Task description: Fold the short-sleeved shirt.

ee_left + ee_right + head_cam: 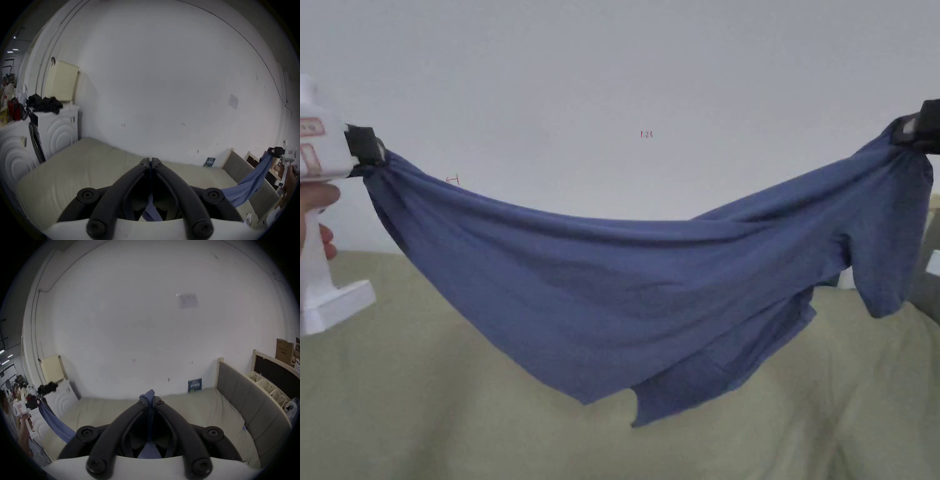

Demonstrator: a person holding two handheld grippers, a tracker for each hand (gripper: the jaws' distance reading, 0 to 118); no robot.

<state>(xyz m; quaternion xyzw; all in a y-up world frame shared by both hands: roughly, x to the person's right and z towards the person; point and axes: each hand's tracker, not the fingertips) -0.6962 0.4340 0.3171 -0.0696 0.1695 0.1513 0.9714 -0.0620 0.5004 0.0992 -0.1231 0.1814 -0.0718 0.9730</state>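
Blue shirt (625,294) hanging slack above the beige mattress (425,406) before a white wall (625,75), pinched between the closed jaws of left gripper (365,150) and right gripper (915,132).

one blue shirt (600,294), two hand-held grippers, one bed (425,406)

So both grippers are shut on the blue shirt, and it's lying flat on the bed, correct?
Not flat on the bed. In the head view the blue shirt hangs in the air above the bed, sagging between the left gripper and right gripper, both shut on it.
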